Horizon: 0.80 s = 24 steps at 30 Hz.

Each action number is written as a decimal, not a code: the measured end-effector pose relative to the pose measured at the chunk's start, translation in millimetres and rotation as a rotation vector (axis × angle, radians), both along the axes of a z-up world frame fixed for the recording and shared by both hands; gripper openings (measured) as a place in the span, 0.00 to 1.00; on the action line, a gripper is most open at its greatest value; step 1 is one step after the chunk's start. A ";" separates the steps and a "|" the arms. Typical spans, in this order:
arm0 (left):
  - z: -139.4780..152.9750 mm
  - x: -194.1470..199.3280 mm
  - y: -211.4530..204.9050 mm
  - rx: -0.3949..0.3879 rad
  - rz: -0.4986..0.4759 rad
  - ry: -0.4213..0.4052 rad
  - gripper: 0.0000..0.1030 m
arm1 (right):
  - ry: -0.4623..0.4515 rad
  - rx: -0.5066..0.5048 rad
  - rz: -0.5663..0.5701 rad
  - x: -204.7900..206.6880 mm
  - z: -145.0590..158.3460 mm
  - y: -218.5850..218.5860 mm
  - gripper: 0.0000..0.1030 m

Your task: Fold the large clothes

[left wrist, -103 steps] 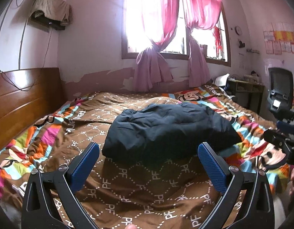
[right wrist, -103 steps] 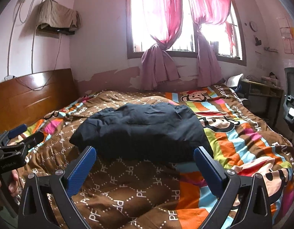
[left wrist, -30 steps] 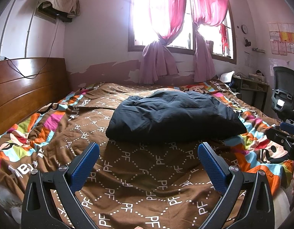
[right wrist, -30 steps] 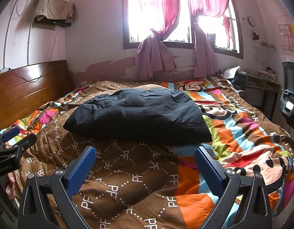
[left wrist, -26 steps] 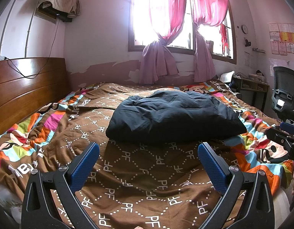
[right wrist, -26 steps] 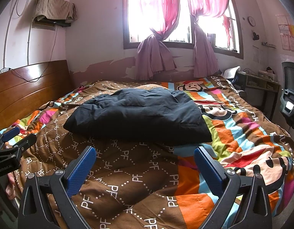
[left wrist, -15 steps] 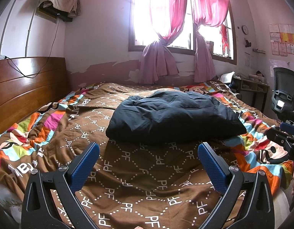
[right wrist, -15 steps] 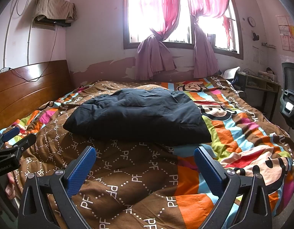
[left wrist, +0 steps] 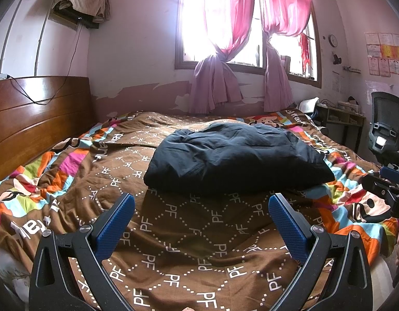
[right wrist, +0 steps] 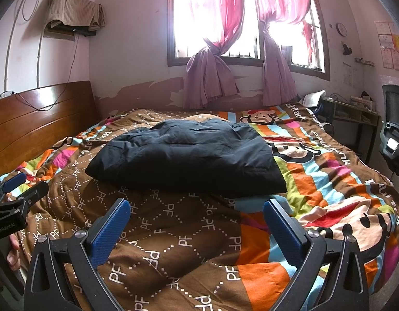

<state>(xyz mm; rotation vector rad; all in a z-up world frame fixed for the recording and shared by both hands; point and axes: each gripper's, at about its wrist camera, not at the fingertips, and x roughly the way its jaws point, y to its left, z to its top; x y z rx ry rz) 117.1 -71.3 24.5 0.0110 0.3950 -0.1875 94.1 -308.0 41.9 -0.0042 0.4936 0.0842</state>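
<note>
While both tools hang over the near edge of the bed, nothing is in either of them: the left gripper [left wrist: 201, 217] has its blue pads spread wide apart over the brown "PF" part of the bedspread [left wrist: 189, 246], and the right gripper [right wrist: 196, 223] is spread the same way, empty too. From the right wrist view you can catch the left gripper poking in at about 9 o'clock, with a bit of the person's fingers [right wrist: 11, 255] under it. From the left wrist view the right one shows at roughly 3 o'clock. Further out, at 12 o'clock from both, the dark navy garment [left wrist: 235, 155] lies bundled into a puffy, rumpled block in the middle of the bed, well apart from both sets of pads, resting on the bedspread where the brown bit meets the striped cartoon-monkey bit. Past that, the wooden headboard [left wrist: 30, 119] runs along at 9 to 10 o'clock, a black office chair [left wrist: 387, 134] sits at 3 o'clock, and at the far wall pink curtains [left wrist: 225, 51] are knotted in front of a bright window.
</note>
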 end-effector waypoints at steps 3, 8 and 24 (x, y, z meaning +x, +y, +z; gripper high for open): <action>-0.1 -0.1 -0.1 0.001 0.001 0.000 0.98 | 0.000 0.000 -0.002 -0.2 0.1 0.3 1.00; -0.2 -0.1 -0.1 0.000 0.001 0.000 0.98 | 0.001 0.000 -0.002 0.0 -0.2 0.3 1.00; 0.5 -0.9 -2.1 -0.001 0.003 0.002 0.98 | 0.000 -0.002 0.000 0.1 -0.5 -0.6 1.00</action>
